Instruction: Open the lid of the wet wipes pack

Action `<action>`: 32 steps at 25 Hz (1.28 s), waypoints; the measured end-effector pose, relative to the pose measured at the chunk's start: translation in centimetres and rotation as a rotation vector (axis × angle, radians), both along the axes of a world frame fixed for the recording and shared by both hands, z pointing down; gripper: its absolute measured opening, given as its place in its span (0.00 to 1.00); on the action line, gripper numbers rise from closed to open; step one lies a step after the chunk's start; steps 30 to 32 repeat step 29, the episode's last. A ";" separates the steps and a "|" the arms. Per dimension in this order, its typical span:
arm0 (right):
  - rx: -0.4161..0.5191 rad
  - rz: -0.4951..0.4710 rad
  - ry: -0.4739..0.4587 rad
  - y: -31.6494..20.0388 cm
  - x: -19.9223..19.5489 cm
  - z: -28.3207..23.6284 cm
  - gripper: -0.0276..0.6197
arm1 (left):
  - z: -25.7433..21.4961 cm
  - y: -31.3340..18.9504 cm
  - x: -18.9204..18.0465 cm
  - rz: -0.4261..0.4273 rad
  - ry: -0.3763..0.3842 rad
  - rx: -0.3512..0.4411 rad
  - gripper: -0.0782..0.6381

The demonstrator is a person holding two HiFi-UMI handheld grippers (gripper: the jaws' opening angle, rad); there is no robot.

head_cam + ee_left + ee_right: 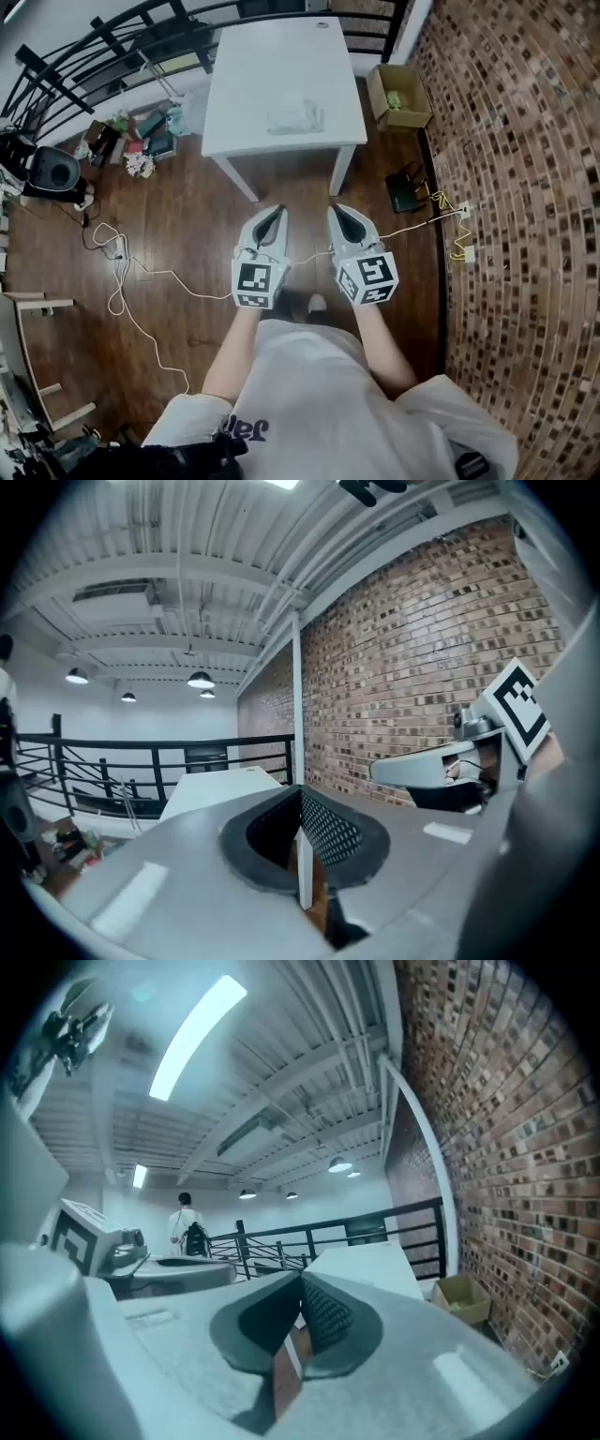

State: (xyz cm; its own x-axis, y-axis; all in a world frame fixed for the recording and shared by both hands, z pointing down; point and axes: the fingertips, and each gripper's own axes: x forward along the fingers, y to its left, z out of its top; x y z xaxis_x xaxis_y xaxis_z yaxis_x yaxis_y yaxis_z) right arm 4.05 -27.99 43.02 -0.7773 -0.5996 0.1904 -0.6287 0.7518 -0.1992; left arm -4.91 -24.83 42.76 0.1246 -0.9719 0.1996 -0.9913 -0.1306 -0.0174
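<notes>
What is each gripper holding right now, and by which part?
Nothing is held. The left gripper and right gripper both have jaws together and empty, short of the white table where the wet wipes pack lies.

A cardboard box (398, 97) stood on the wooden floor (178, 225) between the white worktop (281, 56) and the brick wall (525, 206)

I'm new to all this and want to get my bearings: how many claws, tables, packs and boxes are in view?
Claws: 2, the left claw and the right claw, both shut
White table: 1
Wet wipes pack: 1, lying on the table
Cardboard box: 1
Total: 5
</notes>
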 end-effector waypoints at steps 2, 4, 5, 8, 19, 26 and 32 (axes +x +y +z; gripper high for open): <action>0.057 -0.020 0.014 1.3 -0.5 -2.4 0.02 | -2.3 0.5 -0.3 -0.033 0.000 0.043 0.13; 0.108 -0.019 0.041 2.2 -0.2 -4.2 0.03 | -4.6 0.9 0.2 -0.036 0.002 0.096 0.13; 0.128 -0.011 0.050 2.3 0.3 -4.9 0.03 | -5.7 1.1 0.9 -0.025 0.000 0.123 0.13; 0.153 0.021 0.049 2.1 1.7 -6.5 0.03 | -8.3 1.4 2.7 0.016 -0.020 0.185 0.13; 0.155 0.018 0.072 3.4 0.4 -7.8 0.03 | -7.0 4.4 1.8 -0.004 0.046 0.158 0.13; 0.162 0.019 0.070 3.4 -1.6 -8.0 0.03 | -8.1 4.6 -1.0 -0.034 0.028 0.199 0.13; 0.173 0.030 0.065 3.3 -2.1 -8.3 0.03 | -8.1 4.7 -2.0 -0.043 0.027 0.203 0.13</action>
